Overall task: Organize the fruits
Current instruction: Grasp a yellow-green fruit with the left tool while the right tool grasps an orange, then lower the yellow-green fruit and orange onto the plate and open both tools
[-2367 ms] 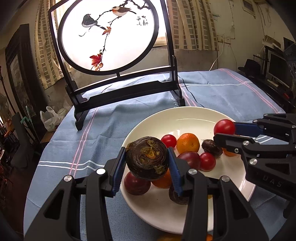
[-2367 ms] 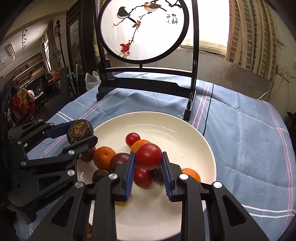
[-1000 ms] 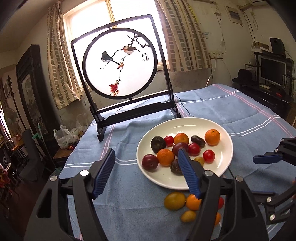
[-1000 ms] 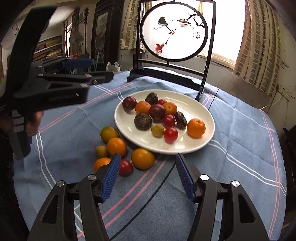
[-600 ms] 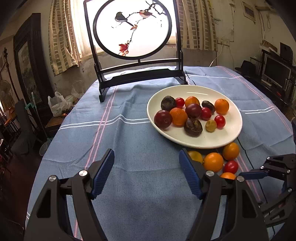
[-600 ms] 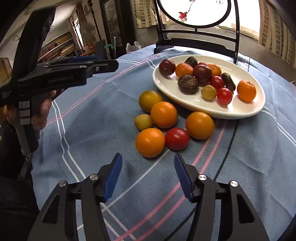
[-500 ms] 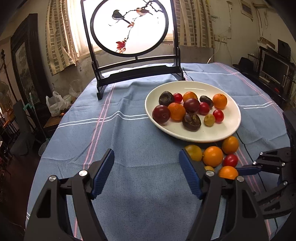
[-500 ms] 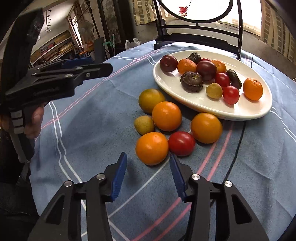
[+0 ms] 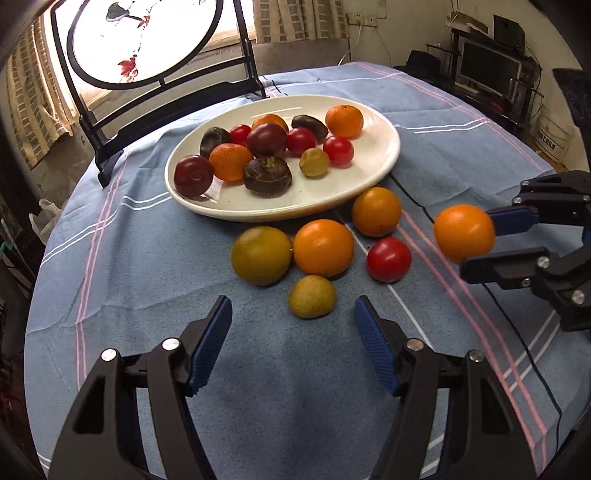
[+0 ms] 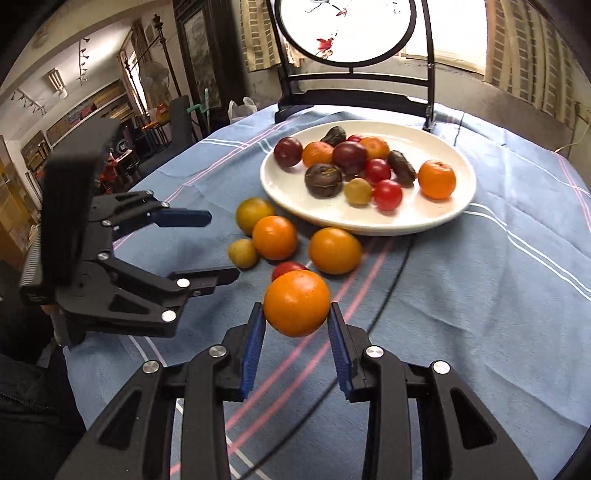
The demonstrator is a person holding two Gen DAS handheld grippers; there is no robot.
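Overhead, the right tool (image 10: 296,320) grips an orange (image 10: 296,302) above the blue-clothed desk (image 10: 480,295), near the plate (image 9: 384,162); the left tool (image 9: 293,314) gapes wide before a small yellow fruit (image 9: 312,296).

Ahead of the claws, past the far edge of the blue striped tablecloth (image 9: 147,236), a round painted screen (image 9: 140,40) in a black stand glows with daylight from the window behind it. Checked curtains (image 9: 299,18) hang either side of that window, above a grey, worn wall. Off to the right of the left claw, a dark monitor (image 9: 487,68) stands on a low black shelf, with a black hat (image 9: 419,59) on the furniture beside it. A white cable runs down the pale wall from a socket. Left of the right claw, the room opens onto a dim, cluttered area with a standing fan (image 10: 157,79), framed pictures and ceiling spotlights. A white plastic bag (image 10: 242,107) sits near the table's far-left edge.
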